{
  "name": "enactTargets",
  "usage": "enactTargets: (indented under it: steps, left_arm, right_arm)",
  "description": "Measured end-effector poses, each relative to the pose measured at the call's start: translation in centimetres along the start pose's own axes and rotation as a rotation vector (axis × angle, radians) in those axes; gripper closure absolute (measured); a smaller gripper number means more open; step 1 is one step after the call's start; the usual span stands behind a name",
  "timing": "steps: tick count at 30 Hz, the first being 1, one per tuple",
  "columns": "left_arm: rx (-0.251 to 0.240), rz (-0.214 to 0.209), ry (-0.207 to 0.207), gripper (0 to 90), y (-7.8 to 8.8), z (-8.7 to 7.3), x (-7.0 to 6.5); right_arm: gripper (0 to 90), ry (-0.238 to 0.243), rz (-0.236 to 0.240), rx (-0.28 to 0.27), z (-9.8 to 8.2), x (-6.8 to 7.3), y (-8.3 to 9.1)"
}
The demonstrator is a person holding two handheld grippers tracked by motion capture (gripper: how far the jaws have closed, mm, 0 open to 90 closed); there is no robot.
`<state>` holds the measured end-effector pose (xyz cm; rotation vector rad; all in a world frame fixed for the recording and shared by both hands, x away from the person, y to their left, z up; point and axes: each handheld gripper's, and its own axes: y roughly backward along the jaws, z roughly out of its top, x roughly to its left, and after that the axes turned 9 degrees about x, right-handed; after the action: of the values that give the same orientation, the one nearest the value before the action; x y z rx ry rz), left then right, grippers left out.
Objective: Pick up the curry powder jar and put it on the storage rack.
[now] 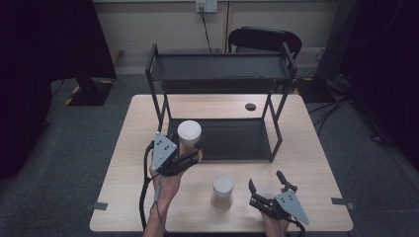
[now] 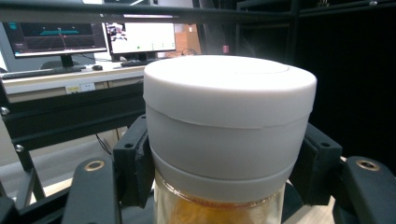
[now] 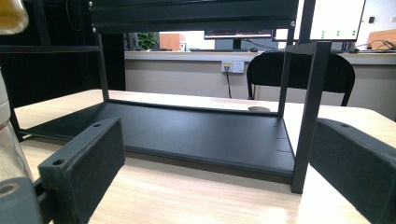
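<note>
1. The counter (image 1: pixel 296 148) is a pale wood-grain top, square-cornered, standing on grey carpet; small strips of grey tape sit at its left and right edges near the person's side.
2. A black two-tier metal shelf (image 1: pixel 220 66) stands on the far half of the counter. Its lower tray (image 1: pixel 237 138) lies flat on the wood, and its upper tray is carried on four thin posts.
3. A small dark round disc (image 1: pixel 250 106) lies on the counter just behind the shelf's right rear post.
4. The left tool (image 1: pixel 190 150) is clamped on a jar with a white lid (image 1: pixel 189 132), its black pads pressing the jar's sides just under the lid. The jar is held upright at the front left corner of the lower tray, near the left front post; the glass below the lid shows amber contents in the left gripper view.
5. A second jar with a white lid (image 1: pixel 223 190) stands upright on the bare counter nearer the person, between the two hands and apart from both.
6. The right tool (image 1: pixel 267 185) rests low on the counter at the right, its jaws spread apart with nothing between them, pointing toward the shelf.
7. Behind the counter stand a black chair (image 1: pixel 264 39) and a beige wall with a socket (image 1: pixel 206 6) and a plugged-in cable. Dark curtains flank both sides, and monitors glow on a desk in the gripper views.
</note>
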<state>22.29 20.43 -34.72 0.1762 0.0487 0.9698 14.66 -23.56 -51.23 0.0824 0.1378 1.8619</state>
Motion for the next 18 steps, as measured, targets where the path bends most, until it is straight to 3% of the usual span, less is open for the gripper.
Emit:
enactTargets:
  steps: [18]
  left_arm:
    - [-0.025, -0.01, -0.01, 34.5, 0.2, 3.4, 2.0]
  right_arm:
    - [2.6, 0.0, -0.001, 0.0, 0.0, 0.0, 0.0]
